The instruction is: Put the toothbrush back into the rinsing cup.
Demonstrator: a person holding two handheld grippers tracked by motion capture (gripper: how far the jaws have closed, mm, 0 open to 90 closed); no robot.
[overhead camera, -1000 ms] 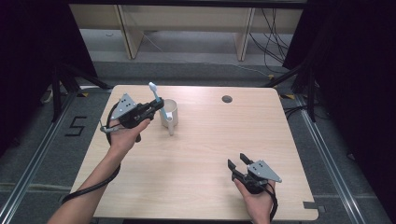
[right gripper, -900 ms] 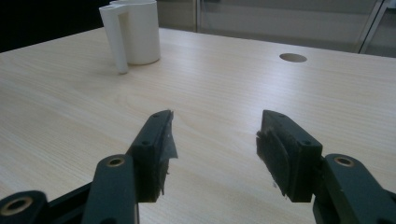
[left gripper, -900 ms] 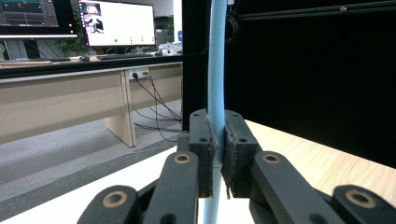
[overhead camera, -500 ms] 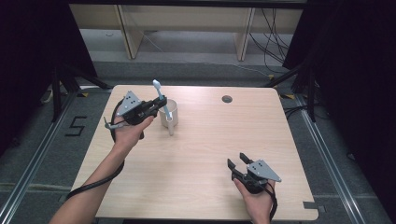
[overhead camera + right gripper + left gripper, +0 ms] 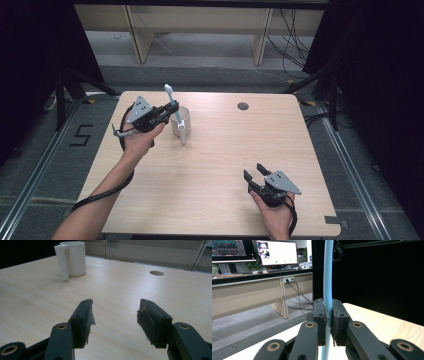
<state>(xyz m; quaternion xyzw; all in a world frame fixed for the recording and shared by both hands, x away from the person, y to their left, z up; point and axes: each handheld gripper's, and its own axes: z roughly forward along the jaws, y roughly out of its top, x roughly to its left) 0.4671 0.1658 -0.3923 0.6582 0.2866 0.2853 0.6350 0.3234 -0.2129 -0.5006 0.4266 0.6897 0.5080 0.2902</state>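
Holding a toothbrush (image 5: 170, 102) pinched upright between its jaws, the left gripper (image 5: 167, 111) has edged from above the cup (image 5: 180, 121) toward its 9 o'clock rim, likely lining up for insertion. At 5 o'clock, the right gripper (image 5: 254, 175) rests open, empty.

Black hand-held gripper (image 5: 256, 173) — grey plate
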